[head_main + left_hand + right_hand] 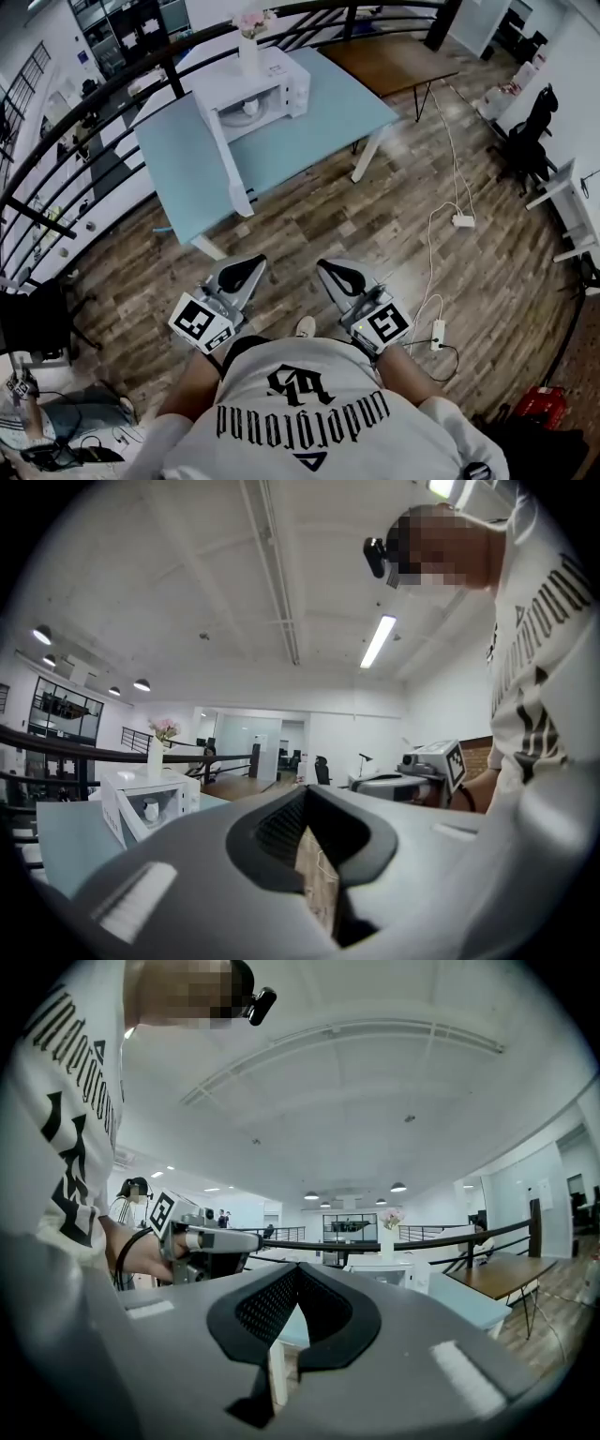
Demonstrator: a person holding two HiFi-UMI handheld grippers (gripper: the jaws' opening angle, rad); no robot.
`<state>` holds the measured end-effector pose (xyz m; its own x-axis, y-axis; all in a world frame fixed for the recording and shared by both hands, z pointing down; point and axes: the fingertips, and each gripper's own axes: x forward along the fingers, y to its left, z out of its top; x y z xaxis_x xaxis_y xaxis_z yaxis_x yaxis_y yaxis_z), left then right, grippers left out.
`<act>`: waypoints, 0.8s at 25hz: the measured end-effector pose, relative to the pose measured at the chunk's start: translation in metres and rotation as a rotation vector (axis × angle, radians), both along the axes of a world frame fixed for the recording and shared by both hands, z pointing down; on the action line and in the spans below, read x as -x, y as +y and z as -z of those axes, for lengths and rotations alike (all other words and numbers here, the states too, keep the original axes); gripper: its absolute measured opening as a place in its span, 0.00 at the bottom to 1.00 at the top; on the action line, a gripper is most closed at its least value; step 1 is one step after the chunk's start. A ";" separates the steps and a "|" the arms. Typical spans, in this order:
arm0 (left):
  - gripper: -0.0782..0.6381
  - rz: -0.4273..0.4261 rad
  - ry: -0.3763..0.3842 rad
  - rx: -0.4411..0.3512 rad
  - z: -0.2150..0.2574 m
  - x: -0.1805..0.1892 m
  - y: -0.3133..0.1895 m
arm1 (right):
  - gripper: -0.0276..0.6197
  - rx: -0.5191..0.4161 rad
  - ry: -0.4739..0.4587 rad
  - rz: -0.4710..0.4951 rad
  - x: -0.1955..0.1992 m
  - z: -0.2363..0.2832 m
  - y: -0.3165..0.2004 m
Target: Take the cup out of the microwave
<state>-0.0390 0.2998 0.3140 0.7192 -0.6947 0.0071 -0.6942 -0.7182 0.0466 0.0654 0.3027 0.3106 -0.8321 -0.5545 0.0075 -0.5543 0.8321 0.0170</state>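
While a person in a white printed shirt (309,412) stands on a wood-plank floor (375,225), a black railing (94,103) curves along the left of the open-plan room. Just inside the railing stands a pale blue surface (187,159) on white legs. Behind it to the right is a brown table (394,61). Further right, white cables and a power strip (463,221) trail across the floor toward a black chair (530,141) by the wall.

A white microwave (253,94) sits at the far end of the surface, its door (228,159) swung wide toward the camera. The cup (249,108), white, stands inside the open cavity, well apart from both tools. On top of the microwave a white vase (248,54) holds pink flowers (251,21).

Low in the head view, the left tongs (251,262) and the right tongs (324,266) are held side by side in front of the person's waist, pointing toward the surface. Each pair is closed together with nothing between the jaws. The hands that hold them are mostly covered by the marker cubes and the shirt. The cup is too small to show a handle or contents, and a red object (539,405) at the lower right edge cannot be identified.
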 end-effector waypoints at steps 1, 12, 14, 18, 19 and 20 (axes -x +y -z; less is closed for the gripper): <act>0.18 0.000 0.002 0.002 0.000 -0.006 -0.006 | 0.05 0.001 -0.002 0.004 -0.005 0.000 -0.005; 0.18 -0.027 -0.002 0.018 -0.007 -0.039 -0.057 | 0.05 0.053 -0.003 0.015 -0.029 -0.010 -0.038; 0.18 -0.035 0.003 0.019 -0.009 -0.042 -0.070 | 0.05 0.073 -0.006 0.008 -0.033 -0.014 -0.048; 0.18 -0.063 0.010 0.025 -0.013 -0.054 -0.096 | 0.05 0.061 -0.010 -0.023 -0.043 -0.016 -0.071; 0.18 -0.071 0.010 0.025 -0.013 -0.058 -0.103 | 0.05 0.063 -0.009 -0.029 -0.046 -0.017 -0.077; 0.18 -0.079 0.010 0.024 -0.014 -0.060 -0.110 | 0.05 0.059 -0.009 -0.035 -0.048 -0.017 -0.083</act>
